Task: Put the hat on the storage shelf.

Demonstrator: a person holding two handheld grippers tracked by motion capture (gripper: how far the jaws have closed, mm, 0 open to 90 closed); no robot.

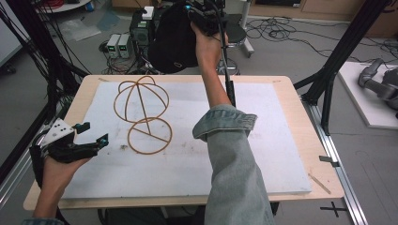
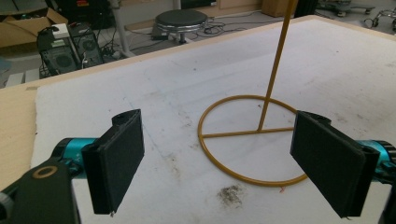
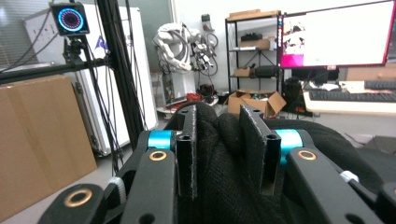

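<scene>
Stand: yellow wire hat stand (image 1: 143,114) with a dome-shaped top and ring base, upright on the white foam board (image 1: 263,154), which serves as landmark.
Hat: black knitted hat (image 1: 173,40), held in the air beyond the stand's far side, well above it.
Right gripper (image 1: 199,18): clenched on a fold of the hat.
Left gripper (image 1: 91,133): jaws spread, holding nothing, low and just left of the stand's base ring.
Step, judged: likely bringing the hat over the dome; keep the opening downward, centre it, lower slowly so the light stand does not tip.
Views: the right gripper view shows fabric (image 3: 224,163) pinched between pads; the left gripper view shows the base ring (image 2: 252,140) close between open jaws.
</scene>
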